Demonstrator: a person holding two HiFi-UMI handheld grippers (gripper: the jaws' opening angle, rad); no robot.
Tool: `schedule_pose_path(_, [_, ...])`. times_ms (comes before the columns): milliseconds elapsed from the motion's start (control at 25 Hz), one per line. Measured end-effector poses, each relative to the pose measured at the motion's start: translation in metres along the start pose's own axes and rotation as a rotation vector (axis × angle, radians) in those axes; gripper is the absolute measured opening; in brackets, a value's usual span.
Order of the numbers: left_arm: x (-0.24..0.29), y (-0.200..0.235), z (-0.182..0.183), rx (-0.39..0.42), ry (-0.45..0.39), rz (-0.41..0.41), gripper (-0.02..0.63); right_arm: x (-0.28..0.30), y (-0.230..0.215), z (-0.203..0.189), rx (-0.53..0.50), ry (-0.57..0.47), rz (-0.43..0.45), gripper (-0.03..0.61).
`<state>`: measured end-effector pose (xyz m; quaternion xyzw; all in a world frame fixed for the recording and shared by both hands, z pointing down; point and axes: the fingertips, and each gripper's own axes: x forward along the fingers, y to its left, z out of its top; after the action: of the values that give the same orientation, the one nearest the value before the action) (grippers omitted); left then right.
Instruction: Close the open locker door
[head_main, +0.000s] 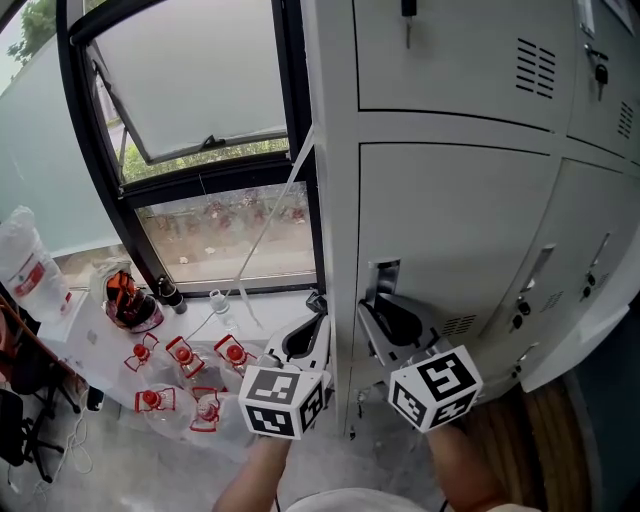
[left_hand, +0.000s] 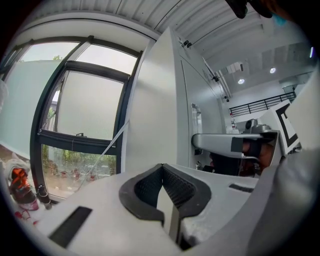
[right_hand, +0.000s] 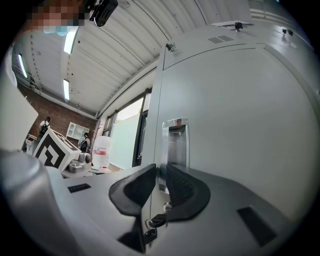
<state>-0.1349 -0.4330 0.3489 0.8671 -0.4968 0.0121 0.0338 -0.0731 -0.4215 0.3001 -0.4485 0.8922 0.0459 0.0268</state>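
The grey locker door (head_main: 450, 230) looks nearly flush with the locker front. Its chrome handle recess (head_main: 384, 278) (right_hand: 176, 142) sits close to the door's left edge. My right gripper (head_main: 378, 312) (right_hand: 159, 172) points at that edge just below the recess. Its jaws stand a narrow gap apart, and the edge line runs into the gap with nothing clearly clamped. A bunch of keys (right_hand: 150, 227) hangs under the jaws. My left gripper (head_main: 318, 322) (left_hand: 162, 167) hangs beside the locker's left side wall, shut and empty.
A black-framed window (head_main: 200, 90) stands left of the locker. Several red-capped bottles in plastic wrap (head_main: 185, 355) lie on the floor below it, with a white bag (head_main: 25, 260) further left. More locker doors with keys (head_main: 520, 310) continue to the right.
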Motion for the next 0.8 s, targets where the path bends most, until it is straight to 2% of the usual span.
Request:
schedule_pose_path(480, [-0.017, -0.012, 0.001, -0.005, 0.017, 0.026, 0.008, -0.017, -0.001, -0.003, 0.056, 0.020, 0.014, 0.060])
schedule_pose_path(800, [-0.035, -0.041, -0.001, -0.012, 0.025, 0.043, 0.008, -0.050, 0.004, -0.002, 0.051, 0.037, 0.024, 0.060])
